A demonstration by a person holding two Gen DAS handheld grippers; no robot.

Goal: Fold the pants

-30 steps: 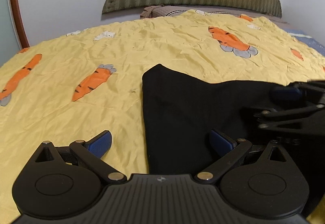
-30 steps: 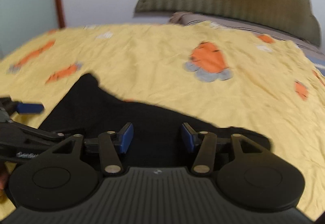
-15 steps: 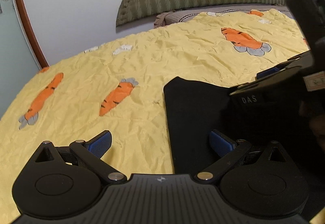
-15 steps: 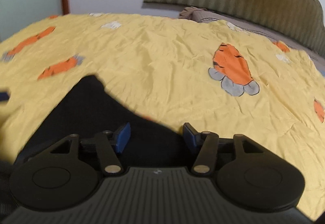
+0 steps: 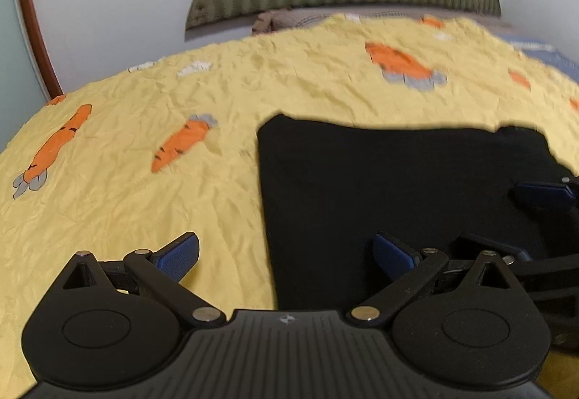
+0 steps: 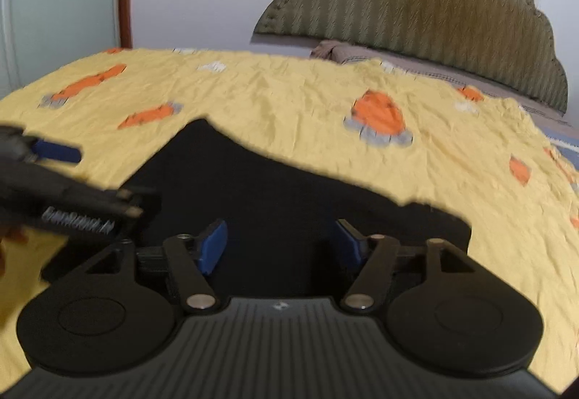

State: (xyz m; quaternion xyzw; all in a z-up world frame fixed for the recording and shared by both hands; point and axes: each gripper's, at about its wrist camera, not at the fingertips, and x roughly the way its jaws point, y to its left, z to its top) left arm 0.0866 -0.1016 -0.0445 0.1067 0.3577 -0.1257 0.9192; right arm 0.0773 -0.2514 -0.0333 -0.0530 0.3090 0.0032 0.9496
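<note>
Black pants [image 5: 391, 189] lie folded into a flat, roughly rectangular stack on a yellow bedspread [image 5: 126, 189] printed with orange carrots. In the left wrist view the stack fills the centre and the 3 o'clock side; in the right wrist view it spreads from the centre toward 5 o'clock.

The left gripper [image 5: 286, 252] has its jaws spread wide and empty: one blue pad [image 5: 179, 254] is over bare bedspread at 8 o'clock, the other over the pants, so the stack's left edge runs between them (no pad presses the cloth).

The right gripper [image 6: 280, 245] is above the near part of the pants, its jaws opening, nothing pinched between them.

At 12 o'clock stands an olive padded headboard [image 6: 427, 12] against a white wall. One carrot [image 5: 182, 145] lies at 10 o'clock from the stack.
</note>
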